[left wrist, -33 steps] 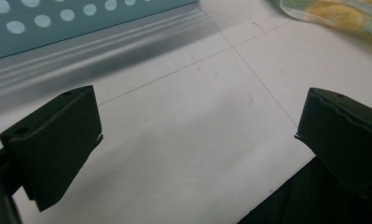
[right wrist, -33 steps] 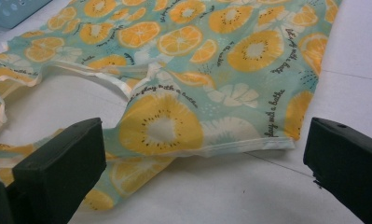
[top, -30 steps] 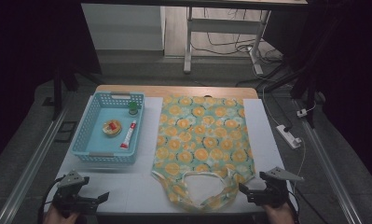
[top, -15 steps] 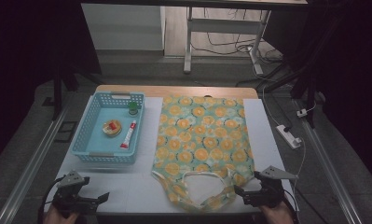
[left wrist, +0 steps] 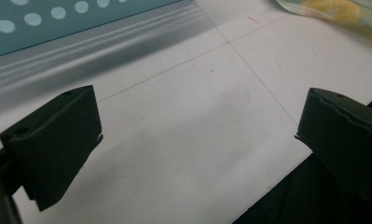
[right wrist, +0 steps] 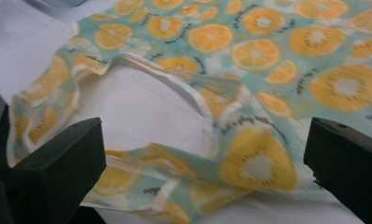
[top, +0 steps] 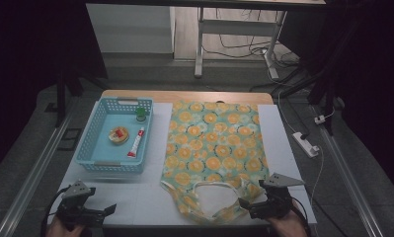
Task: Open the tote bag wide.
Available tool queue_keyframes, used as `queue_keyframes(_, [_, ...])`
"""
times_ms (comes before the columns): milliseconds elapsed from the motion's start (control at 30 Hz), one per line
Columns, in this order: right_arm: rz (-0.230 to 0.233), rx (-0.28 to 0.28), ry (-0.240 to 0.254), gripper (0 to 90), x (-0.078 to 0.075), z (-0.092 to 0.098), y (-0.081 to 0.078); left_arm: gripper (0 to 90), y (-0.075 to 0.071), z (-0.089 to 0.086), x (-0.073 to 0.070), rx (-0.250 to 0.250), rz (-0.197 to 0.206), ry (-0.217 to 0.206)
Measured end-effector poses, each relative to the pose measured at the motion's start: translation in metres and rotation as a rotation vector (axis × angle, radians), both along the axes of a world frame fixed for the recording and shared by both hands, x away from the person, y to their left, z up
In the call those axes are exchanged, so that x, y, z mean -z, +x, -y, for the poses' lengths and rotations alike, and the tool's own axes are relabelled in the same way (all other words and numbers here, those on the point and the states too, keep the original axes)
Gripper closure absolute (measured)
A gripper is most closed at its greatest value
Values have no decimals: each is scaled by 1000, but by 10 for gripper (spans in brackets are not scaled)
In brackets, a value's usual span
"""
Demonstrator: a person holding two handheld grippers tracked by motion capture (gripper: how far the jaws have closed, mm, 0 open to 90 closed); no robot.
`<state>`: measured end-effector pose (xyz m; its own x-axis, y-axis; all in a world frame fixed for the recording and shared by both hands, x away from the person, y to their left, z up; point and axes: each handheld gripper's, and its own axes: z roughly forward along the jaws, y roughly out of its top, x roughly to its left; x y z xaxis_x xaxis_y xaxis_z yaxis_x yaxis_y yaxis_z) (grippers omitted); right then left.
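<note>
Bench (top: 283, 148) w/ white top runs 12 to 6 o'clock in the high view; biggest thing on it is the orange-print garment (top: 216, 148), laid flat right of centre, neck opening and straps at its 6 o'clock end near the front edge. At the garment's 9 o'clock sits the blue basket (top: 88, 148) holding a small round item, a tube and a green-capped bottle, well apart from both tools. Right gripper (top: 246, 203) is at approx 5 o'clock of the bench, fingers spread wide, nothing btwn them yet, pointed at the near strap; its own view shows the strap edge (right wrist: 174, 165) lying just ahead, btwn the fingers. Left gripper (top: 108, 210) rests at 7 o'clock over bare bench, fingers also wide, empty. Step in hand looks like a first pinch on the near hem/strap, prob. to fold. To do it well: come in low, catch one layer edge only, close fully before lifting, and bring the left one to the matching strap at 6 o'clock so both corners lift evenly w/o dragging the cloth.
</note>
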<state>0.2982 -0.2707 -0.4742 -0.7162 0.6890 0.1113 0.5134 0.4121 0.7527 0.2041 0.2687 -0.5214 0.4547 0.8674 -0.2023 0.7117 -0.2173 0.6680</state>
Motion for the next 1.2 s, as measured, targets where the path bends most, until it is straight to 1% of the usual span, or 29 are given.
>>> queue_keyframes(100, [-1,-30,0,0,-2,-7,1,0,0,-1,0,-2,1,-7])
queue_keyframes(300, [-15,-102,-26,0,-2,-24,2,0,0,-1,0,-4,-4,-11])
queue_keyframes(400, [-21,-139,-57,0,1,-33,2,0,0,-2,0,-5,-4,-13])
queue_keyframes(433, [-28,-158,-73,0,4,-38,3,0,0,-2,0,-5,-4,-14])
queue_keyframes(467, [-28,-158,-73,0,4,-38,3,0,0,-2,0,-5,-4,-14])
queue_keyframes(533, [-37,-177,-89,2,7,-43,5,0,1,-2,0,-4,-5,-14])
queue_keyframes(633, [-53,-218,-103,46,11,-51,5,0,1,-2,0,-4,-7,-14])
queue_keyframes(667, [-59,-249,-109,82,14,-56,5,0,1,-2,0,-4,-7,-13])
queue_keyframes(733, [-70,-281,-122,127,17,-61,4,0,1,-2,0,-3,-7,-14])
queue_keyframes(800, [-88,-307,-129,176,21,-65,4,0,1,-2,0,-3,-7,-13])
queue_keyframes(833, [-88,-307,-129,176,21,-65,4,0,1,-2,0,-2,-7,-14])
queue_keyframes(867, [-104,-339,-147,242,25,-68,3,0,1,-2,0,-1,-9,-14])
queue_keyframes(967, [-123,-375,-173,375,30,-70,4,0,1,-1,0,-1,-9,-13])
queue_keyframes(1033, [-135,-384,-197,484,33,-71,5,0,1,-1,1,0,-9,-12])
queue_keyframes(1100, [-141,-397,-214,570,36,-72,5,0,1,-1,1,-1,-8,-12])
queue_keyframes(1133, [-140,-398,-223,620,37,-72,5,0,1,-1,1,-1,-8,-12])
queue_keyframes(1167, [-140,-398,-223,620,37,-72,5,0,1,-1,1,-2,-8,-13])
queue_keyframes(1200, [-129,-396,-230,688,37,-72,5,0,1,-1,1,-2,-8,-13])
